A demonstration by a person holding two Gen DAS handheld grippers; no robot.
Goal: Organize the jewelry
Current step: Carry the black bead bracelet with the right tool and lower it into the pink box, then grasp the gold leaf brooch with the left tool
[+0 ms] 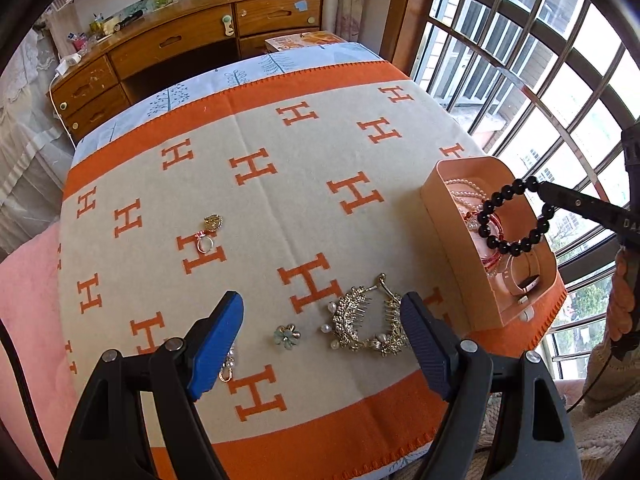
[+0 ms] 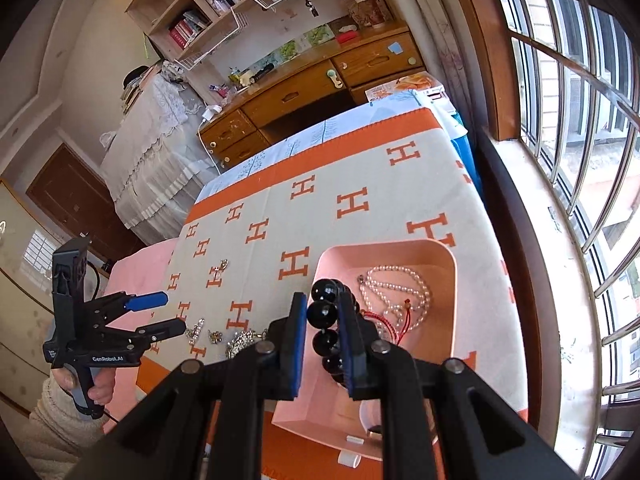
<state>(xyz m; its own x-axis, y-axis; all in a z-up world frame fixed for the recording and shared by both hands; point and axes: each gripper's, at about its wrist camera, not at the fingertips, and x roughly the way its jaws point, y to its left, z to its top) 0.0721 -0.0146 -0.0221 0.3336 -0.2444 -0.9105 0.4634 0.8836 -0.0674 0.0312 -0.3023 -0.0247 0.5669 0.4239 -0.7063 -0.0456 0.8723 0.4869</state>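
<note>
My right gripper (image 2: 323,320) is shut on a black bead bracelet (image 2: 324,314) and holds it over the pink jewelry box (image 2: 448,258); in the left wrist view the black bead bracelet (image 1: 516,216) hangs above the pink box (image 1: 444,224). A pearl necklace (image 2: 400,288) and red cord lie in the box. My left gripper (image 1: 322,320) is open above the blanket, over a gold pearl hair comb (image 1: 368,320) and a pale flower brooch (image 1: 287,335). A ring (image 1: 205,243), a gold brooch (image 1: 213,222) and an earring (image 1: 228,364) lie further left.
An orange and beige H-pattern blanket (image 1: 280,168) covers the table. A wooden desk with drawers (image 1: 180,44) stands behind it. Barred windows (image 1: 540,60) run along the right. A pink cloth (image 1: 28,300) lies at the left edge.
</note>
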